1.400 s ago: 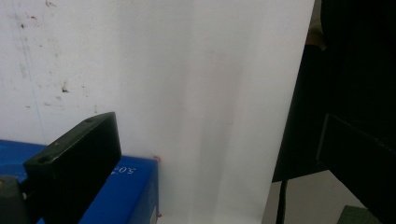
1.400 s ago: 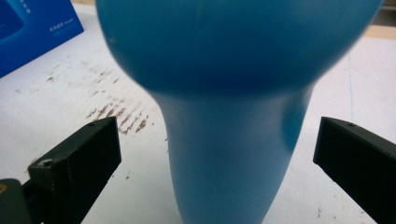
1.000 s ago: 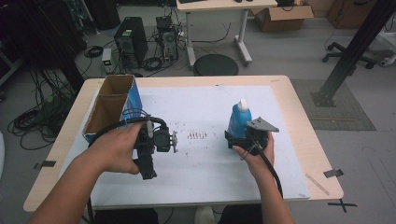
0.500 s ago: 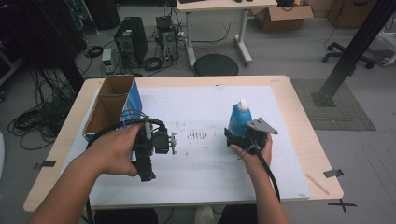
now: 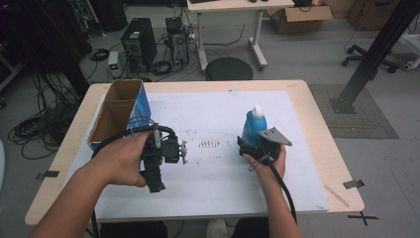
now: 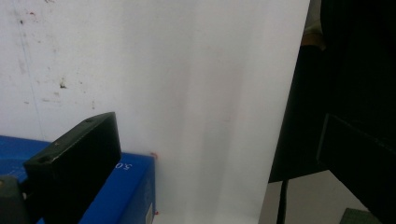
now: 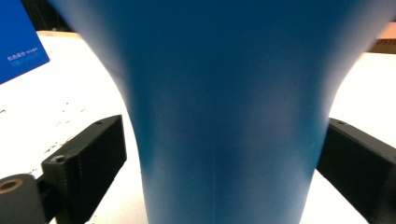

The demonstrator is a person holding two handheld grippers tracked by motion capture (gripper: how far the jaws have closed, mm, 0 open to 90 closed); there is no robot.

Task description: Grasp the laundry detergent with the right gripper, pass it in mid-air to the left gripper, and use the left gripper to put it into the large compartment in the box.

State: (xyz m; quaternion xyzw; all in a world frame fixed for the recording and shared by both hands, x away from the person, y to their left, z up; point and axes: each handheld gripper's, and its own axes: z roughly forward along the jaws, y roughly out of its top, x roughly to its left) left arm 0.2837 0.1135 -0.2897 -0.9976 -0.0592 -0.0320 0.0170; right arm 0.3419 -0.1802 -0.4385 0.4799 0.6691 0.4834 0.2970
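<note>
Jaws of the right gripper [image 5: 251, 144] have just been closing around the blue plastic bottle [image 5: 254, 126] (upright on the white-covered bench [image 5: 297, 148]), gaps remaining either side; grasp seems imminent.

Open white mat [image 5: 218, 173] between the cardboard box [image 5: 116, 111] and blue bottle [image 5: 254, 126] offers free passage.

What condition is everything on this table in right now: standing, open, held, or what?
Blue bottle: upright on the white sheet, white cap on, between the right jaws.
Right hand-held gripper: jaws just closing around the bottle; left pad not yet touching.
Cardboard box: standing, top open.
Left hand-held gripper: held above the sheet beside the box; jaw state unclear.
</note>
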